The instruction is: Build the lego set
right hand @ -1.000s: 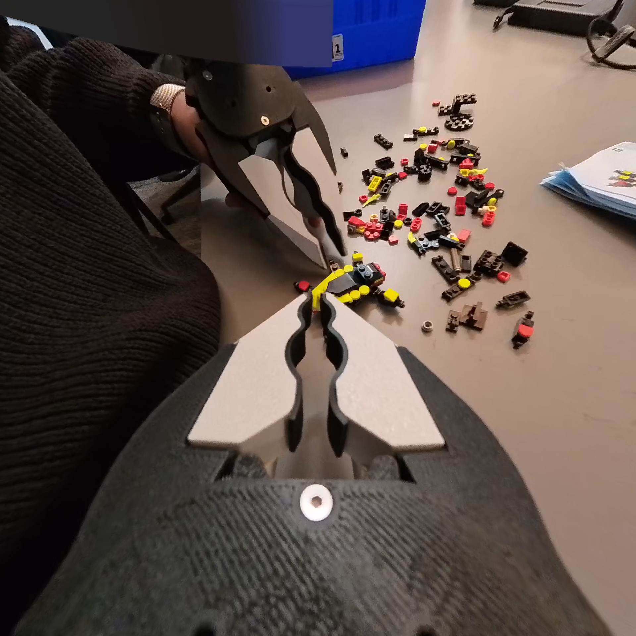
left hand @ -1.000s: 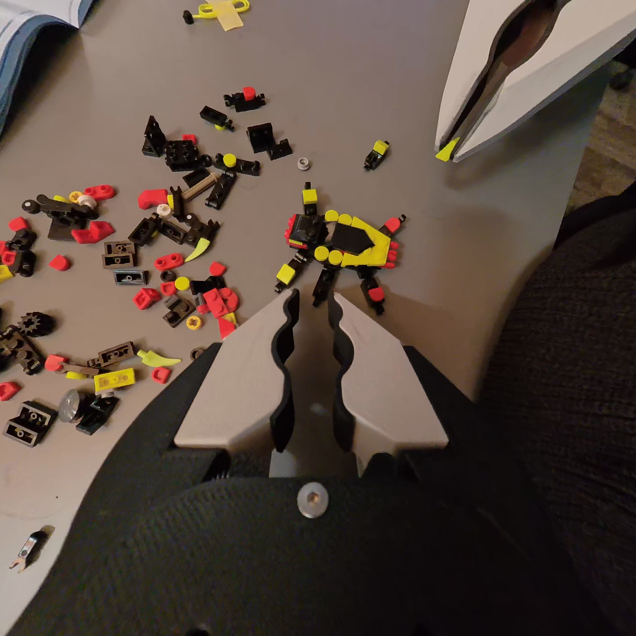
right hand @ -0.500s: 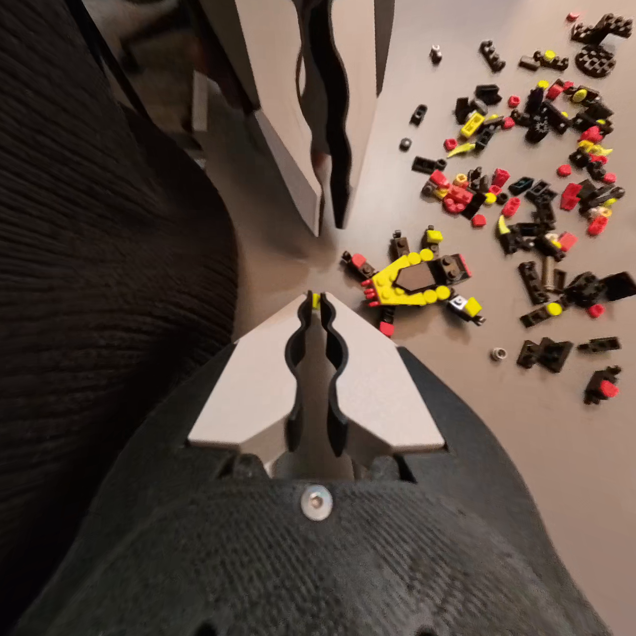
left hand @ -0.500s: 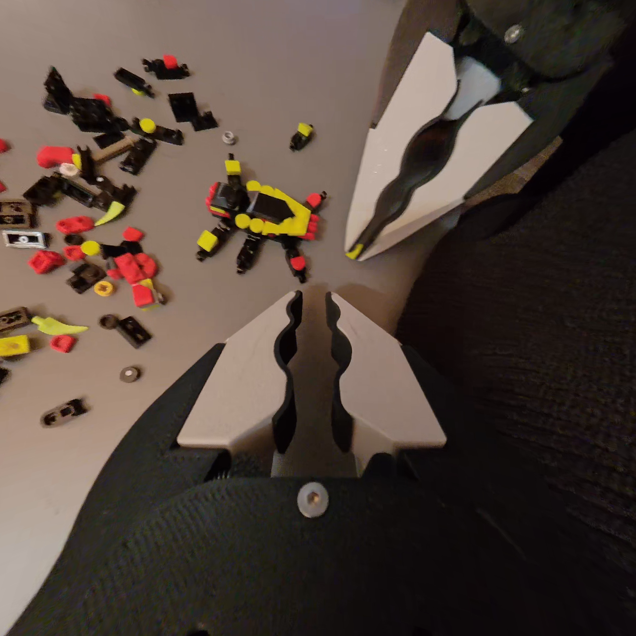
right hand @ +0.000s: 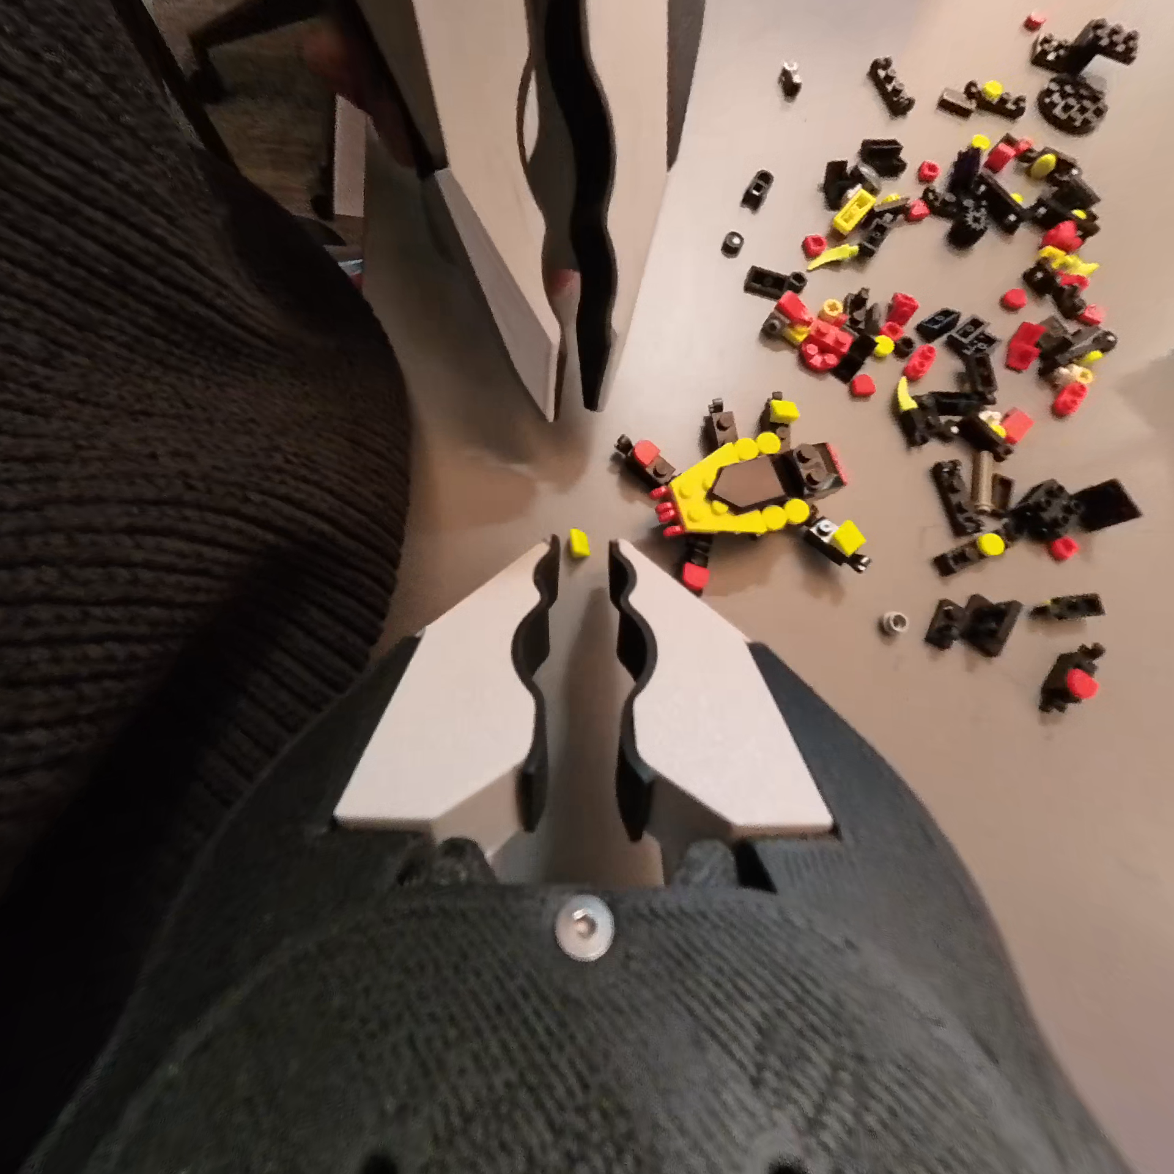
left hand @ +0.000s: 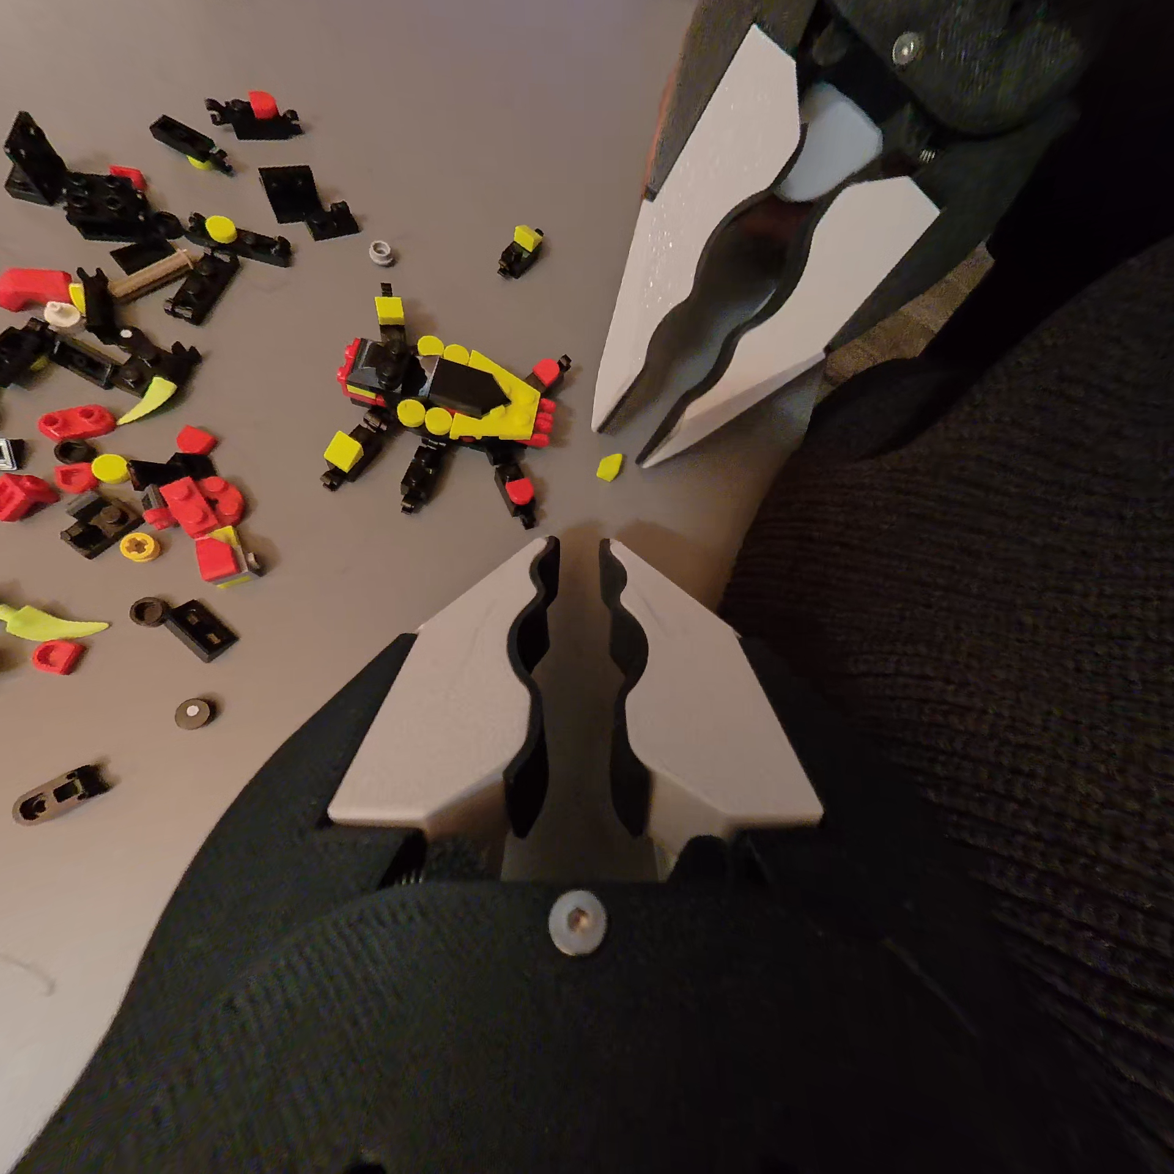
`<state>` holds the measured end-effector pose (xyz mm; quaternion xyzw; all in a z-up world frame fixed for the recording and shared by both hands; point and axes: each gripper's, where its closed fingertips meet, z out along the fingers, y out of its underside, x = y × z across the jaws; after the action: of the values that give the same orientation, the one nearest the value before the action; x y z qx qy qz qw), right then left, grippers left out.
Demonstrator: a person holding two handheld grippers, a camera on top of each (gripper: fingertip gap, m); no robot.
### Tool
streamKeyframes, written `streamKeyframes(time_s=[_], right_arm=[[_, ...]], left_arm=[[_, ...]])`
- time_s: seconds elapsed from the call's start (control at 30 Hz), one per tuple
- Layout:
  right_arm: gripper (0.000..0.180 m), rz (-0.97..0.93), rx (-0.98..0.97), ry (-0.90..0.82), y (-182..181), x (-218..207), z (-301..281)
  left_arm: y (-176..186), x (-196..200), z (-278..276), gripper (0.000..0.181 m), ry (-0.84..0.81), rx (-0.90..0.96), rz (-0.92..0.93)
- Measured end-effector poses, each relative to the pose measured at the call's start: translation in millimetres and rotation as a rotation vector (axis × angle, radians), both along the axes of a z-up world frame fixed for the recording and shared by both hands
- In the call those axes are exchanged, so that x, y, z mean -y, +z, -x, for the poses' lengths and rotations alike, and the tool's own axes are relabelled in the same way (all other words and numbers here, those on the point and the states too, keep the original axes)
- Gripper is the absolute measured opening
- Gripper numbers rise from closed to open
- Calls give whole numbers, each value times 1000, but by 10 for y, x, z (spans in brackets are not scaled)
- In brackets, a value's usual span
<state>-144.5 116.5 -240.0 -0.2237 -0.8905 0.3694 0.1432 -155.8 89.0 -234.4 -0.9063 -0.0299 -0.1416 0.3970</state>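
The part-built model (left hand: 445, 400), a yellow and black body with black legs and red tips, lies on the grey table (left hand: 445, 95); it also shows in the right wrist view (right hand: 743, 489). A small yellow piece (left hand: 610, 468) lies loose on the table just off the model's rear. My right gripper (right hand: 582, 543) is open, its tips on either side of that piece (right hand: 578, 544) without gripping it. My left gripper (left hand: 578, 543) is slightly open and empty, close in front of the model. The two grippers point at each other, tips a short way apart.
Several loose black, red and yellow pieces (left hand: 127, 381) are scattered to the left of the model; they also show in the right wrist view (right hand: 953, 286). A person's dark knitted sleeve (left hand: 953, 572) borders the table edge beside both grippers. The gap from one gripper's tips to the other's is roughly 4 cm.
My right gripper has opened and let go of the small yellow piece, which now lies on the table. Both grippers have drawn closer together by the model's rear.
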Motion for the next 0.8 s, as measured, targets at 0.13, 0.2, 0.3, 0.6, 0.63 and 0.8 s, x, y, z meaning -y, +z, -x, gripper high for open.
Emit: streamKeyframes(time_s=[0.13, 0.2, 0.3, 0.6, 0.63, 0.8], right_arm=[[7, 14, -7, 17, 33, 47, -33], [0, -10, -40, 19, 31, 61, -18], [0, -39, -56, 10, 3, 53, -6], [3, -6, -11, 4, 21, 68, -37], [3, -8, -19, -8, 27, 53, -15], [3, -16, 6, -19, -22, 42, -14]], left_arm=[[-5, -14, -8, 9, 1, 0, 2], [-7, -19, -1, 9, 5, 2, 2], [-8, -22, 15, 9, 13, 3, 2], [-25, -13, 24, 8, 16, 7, 11], [-23, -14, 23, 8, 16, 9, 9], [16, -52, -46, 9, 4, 46, -7]])
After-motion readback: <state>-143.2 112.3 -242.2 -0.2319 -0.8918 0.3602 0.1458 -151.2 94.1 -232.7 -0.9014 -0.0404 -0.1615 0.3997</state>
